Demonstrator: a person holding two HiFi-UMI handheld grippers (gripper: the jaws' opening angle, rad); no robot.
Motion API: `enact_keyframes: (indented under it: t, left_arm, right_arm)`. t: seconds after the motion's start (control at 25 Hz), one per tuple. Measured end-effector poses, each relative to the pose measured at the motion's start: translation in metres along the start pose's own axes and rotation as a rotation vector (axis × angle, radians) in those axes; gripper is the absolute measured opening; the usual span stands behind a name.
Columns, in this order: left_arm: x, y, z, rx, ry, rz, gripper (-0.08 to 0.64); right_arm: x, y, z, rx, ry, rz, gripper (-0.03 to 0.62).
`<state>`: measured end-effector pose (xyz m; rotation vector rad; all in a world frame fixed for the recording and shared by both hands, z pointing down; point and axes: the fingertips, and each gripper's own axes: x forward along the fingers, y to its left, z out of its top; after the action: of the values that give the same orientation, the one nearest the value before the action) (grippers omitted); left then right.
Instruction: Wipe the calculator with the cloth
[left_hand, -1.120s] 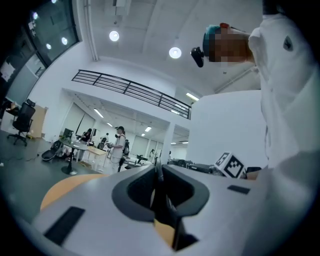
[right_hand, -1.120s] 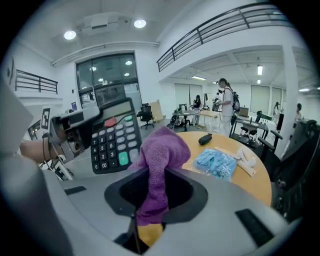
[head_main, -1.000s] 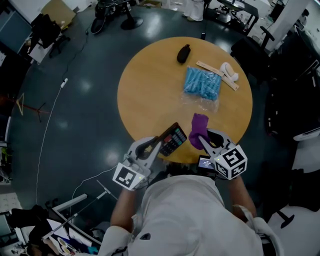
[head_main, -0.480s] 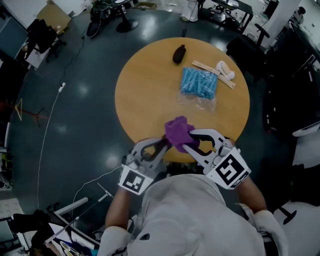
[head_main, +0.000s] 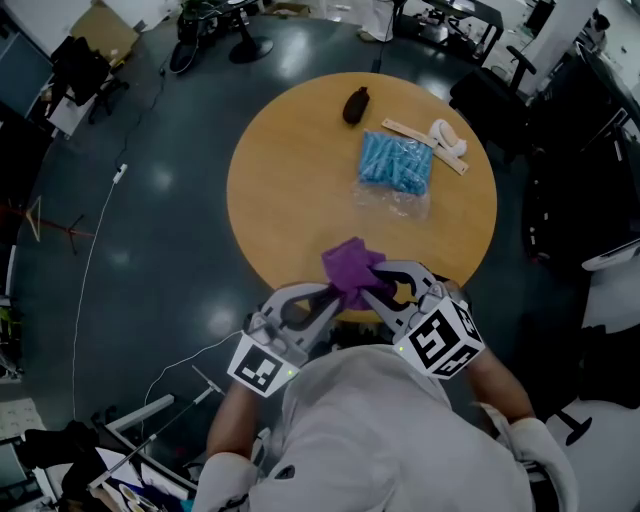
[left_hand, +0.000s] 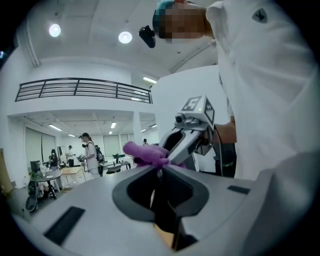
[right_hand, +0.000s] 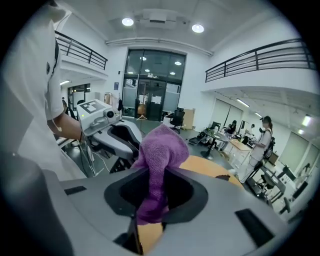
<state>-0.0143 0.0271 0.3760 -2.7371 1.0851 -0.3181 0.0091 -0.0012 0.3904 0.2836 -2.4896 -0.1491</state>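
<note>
Over the round wooden table's (head_main: 300, 180) near edge, my two grippers meet tip to tip. The right gripper (head_main: 375, 280) is shut on a purple cloth (head_main: 350, 265), which bunches out past its tips (right_hand: 160, 150). That cloth lies over the end of the left gripper (head_main: 335, 292) and hides the calculator in the head view. In the left gripper view a thin dark slab, the calculator (left_hand: 162, 207) seen edge-on, sits clamped between the nearly closed jaws, with the cloth (left_hand: 145, 152) just beyond their tips and the right gripper (left_hand: 169, 157) behind it.
On the far half of the table lie a blue plastic bag (head_main: 397, 163), a small black object (head_main: 354, 104) and a wooden strip with a white piece (head_main: 445, 140). Office chairs and cables stand on the dark floor around the table.
Both grippers have risen and come together. The cloth, first held to the right of the calculator, now covers it, and the calculator no longer shows in the head view.
</note>
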Motion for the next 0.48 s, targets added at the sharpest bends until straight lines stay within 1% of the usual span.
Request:
enact_keyframes:
  t: [0.12, 0.28, 0.48]
  left_arm:
    - [-0.006, 0.001, 0.002, -0.012, -0.022, -0.022, 0.046]
    - [-0.014, 0.001, -0.001, -0.062, -0.021, -0.039, 0.046]
    - [-0.020, 0.004, 0.007, -0.070, -0.054, -0.049, 0.046]
  right_arm:
    - [-0.005, -0.005, -0.009, 0.042, -0.005, -0.004, 0.086]
    - [-0.007, -0.008, -0.013, 0.094, -0.021, 0.000, 0.086]
    - [-0.012, -0.020, -0.021, 0.201, -0.069, 0.022, 0.086]
